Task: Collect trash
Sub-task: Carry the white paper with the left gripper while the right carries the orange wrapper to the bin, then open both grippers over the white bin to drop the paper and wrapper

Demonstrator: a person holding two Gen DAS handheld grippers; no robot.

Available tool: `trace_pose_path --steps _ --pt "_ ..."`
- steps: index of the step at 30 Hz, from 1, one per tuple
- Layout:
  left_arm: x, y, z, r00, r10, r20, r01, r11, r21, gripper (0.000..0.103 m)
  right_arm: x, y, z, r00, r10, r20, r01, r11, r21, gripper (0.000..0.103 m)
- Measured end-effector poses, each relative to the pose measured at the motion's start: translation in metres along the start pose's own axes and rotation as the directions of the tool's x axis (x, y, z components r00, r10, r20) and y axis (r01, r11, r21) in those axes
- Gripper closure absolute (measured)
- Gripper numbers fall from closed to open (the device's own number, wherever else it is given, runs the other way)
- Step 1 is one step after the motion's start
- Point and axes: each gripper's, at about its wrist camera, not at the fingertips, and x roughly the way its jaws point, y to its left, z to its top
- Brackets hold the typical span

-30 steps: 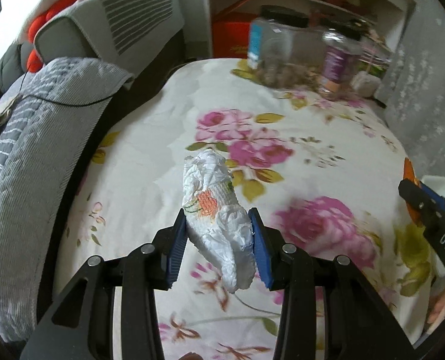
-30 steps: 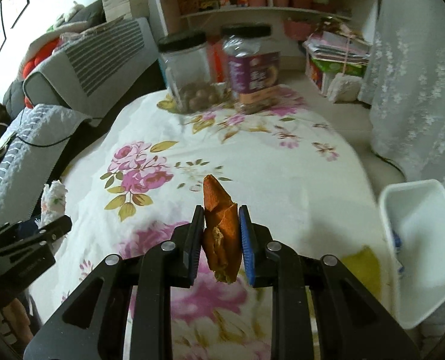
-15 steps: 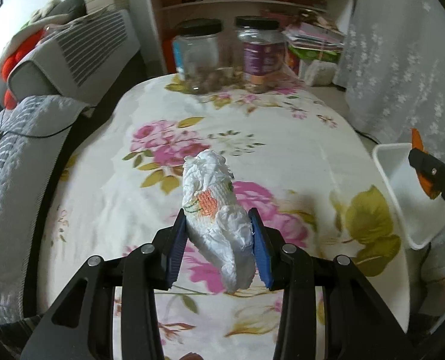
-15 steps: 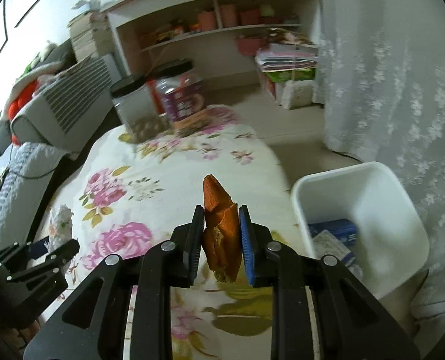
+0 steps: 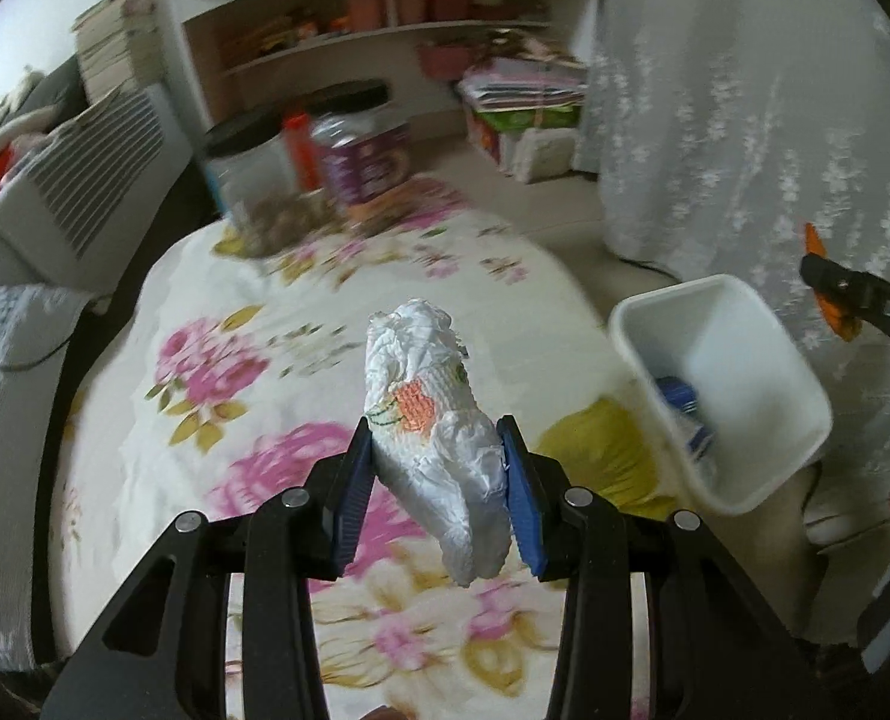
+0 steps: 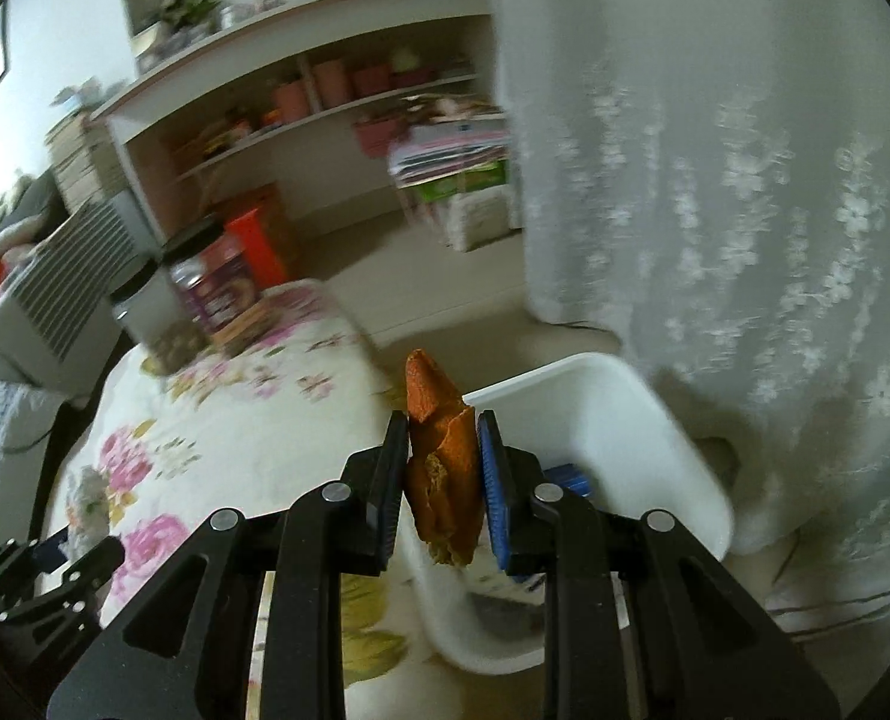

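A crumpled white tissue [image 5: 439, 438] is clamped between the fingers of the left gripper [image 5: 439, 480] above the flowered bench [image 5: 235, 312]. An orange peel [image 6: 442, 462] is gripped by the right gripper [image 6: 442, 480] at the rim of the white bin [image 6: 613, 414], beside the lace curtain [image 6: 745, 180].

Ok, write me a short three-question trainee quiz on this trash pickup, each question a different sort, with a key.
1. True or false: the left gripper is shut on a crumpled white paper wad.
2. What does the right gripper hold? A) a blue box B) an orange peel C) a jar lid
3. Fill in: the white bin stands on the floor beside the table with the ______ tablecloth.

Key:
1. True
2. B; it looks like dried orange peel
3. floral
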Motion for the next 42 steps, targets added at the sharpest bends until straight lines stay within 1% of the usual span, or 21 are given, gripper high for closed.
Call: trace_pose_path --steps 2,3,5,6,7,8,9,10,12,14,18,24,26,27,28,30,33,37,38,41,42 --pt "-0.001 -0.019 0.009 1.0 -0.023 0.01 0.023 1.0 0.02 0.063 0.003 -0.015 0.004 1.0 -0.004 -0.009 0.004 1.0 0.023 0.08" --pt "-0.001 -0.026 0.012 0.999 -0.03 0.013 0.029 0.999 0.028 0.063 0.005 -0.024 0.005 1.0 -0.008 -0.01 0.008 0.999 0.041 0.077" --pt "-0.002 -0.045 0.018 0.999 -0.048 0.024 0.047 0.998 0.053 0.063 0.008 -0.039 0.005 1.0 -0.011 -0.024 0.013 0.997 0.08 0.06" --pt "-0.002 -0.053 0.021 0.998 -0.056 0.027 0.054 0.997 0.063 0.063 0.01 -0.044 0.005 1.0 -0.012 -0.029 0.014 0.995 0.099 0.042" --pt "-0.002 -0.064 0.026 0.997 -0.07 0.031 0.067 0.995 0.073 0.063 0.01 -0.052 0.005 0.999 -0.016 -0.029 0.019 0.992 0.125 0.038" --pt "-0.002 -0.072 0.029 0.996 -0.08 0.033 0.077 0.994 0.079 0.063 0.01 -0.059 0.006 0.999 -0.022 -0.028 0.026 0.989 0.146 0.038" --pt "-0.001 -0.08 0.033 0.995 -0.091 0.036 0.088 0.992 0.087 0.063 0.008 -0.068 0.007 0.999 -0.029 -0.029 0.033 0.985 0.17 0.032" --pt "-0.001 -0.092 0.037 0.994 -0.105 0.039 0.101 0.99 0.098 0.063 0.007 -0.074 0.007 0.999 -0.038 -0.027 0.042 0.982 0.184 0.022" --pt "0.0 -0.11 0.043 0.991 -0.127 0.047 0.121 0.986 0.116 0.063 0.001 -0.088 0.009 0.996 -0.084 -0.015 0.085 0.974 0.209 0.012" --pt "0.0 -0.125 0.049 0.988 -0.147 0.052 0.139 0.982 0.13 0.063 -0.007 -0.1 0.011 0.992 -0.129 -0.009 0.127 0.967 0.222 0.008" --pt "0.0 -0.156 0.061 0.98 -0.187 0.066 0.174 0.971 0.166 0.063 -0.025 -0.132 0.014 0.97 -0.242 0.013 0.23 0.935 0.269 0.007" --pt "-0.003 -0.195 0.078 0.962 -0.255 0.096 0.23 0.95 0.213 0.062 -0.041 -0.17 0.011 0.951 -0.309 0.011 0.284 0.889 0.358 0.007" --pt "-0.003 -0.206 0.084 0.952 -0.288 0.104 0.261 0.94 0.22 0.057 -0.049 -0.178 0.011 0.939 -0.344 0.021 0.311 0.872 0.377 0.007" --pt "-0.003 -0.209 0.086 0.949 -0.297 0.103 0.27 0.938 0.219 0.053 -0.054 -0.181 0.01 0.928 -0.372 0.031 0.331 0.858 0.392 0.007" --pt "-0.003 -0.212 0.089 0.945 -0.31 0.103 0.283 0.935 0.215 0.044 -0.058 -0.183 0.01 0.921 -0.387 0.043 0.338 0.849 0.406 0.007" --pt "-0.005 -0.214 0.093 0.938 -0.328 0.113 0.3 0.93 0.21 0.039 -0.067 -0.185 0.008 0.918 -0.391 0.064 0.33 0.844 0.424 0.007" --pt "-0.01 -0.215 0.094 0.934 -0.333 0.127 0.299 0.927 0.227 0.035 -0.074 -0.179 0.007 0.913 -0.401 0.08 0.333 0.842 0.424 0.007" --pt "-0.014 -0.201 0.084 0.94 -0.307 0.148 0.266 0.932 0.246 0.031 -0.082 -0.16 0.006 0.912 -0.396 0.109 0.323 0.856 0.403 0.007" --pt "-0.015 -0.196 0.082 0.942 -0.3 0.149 0.259 0.935 0.244 0.031 -0.084 -0.156 0.006 0.909 -0.4 0.116 0.327 0.857 0.399 0.007" --pt "-0.021 -0.174 0.072 0.946 -0.279 0.165 0.238 0.943 0.232 0.031 -0.088 -0.134 0.004 0.889 -0.434 0.145 0.357 0.857 0.372 0.007" --pt "-0.026 -0.163 0.068 0.946 -0.269 0.181 0.226 0.947 0.227 0.031 -0.088 -0.124 0.003 0.888 -0.434 0.154 0.359 0.862 0.357 0.007"
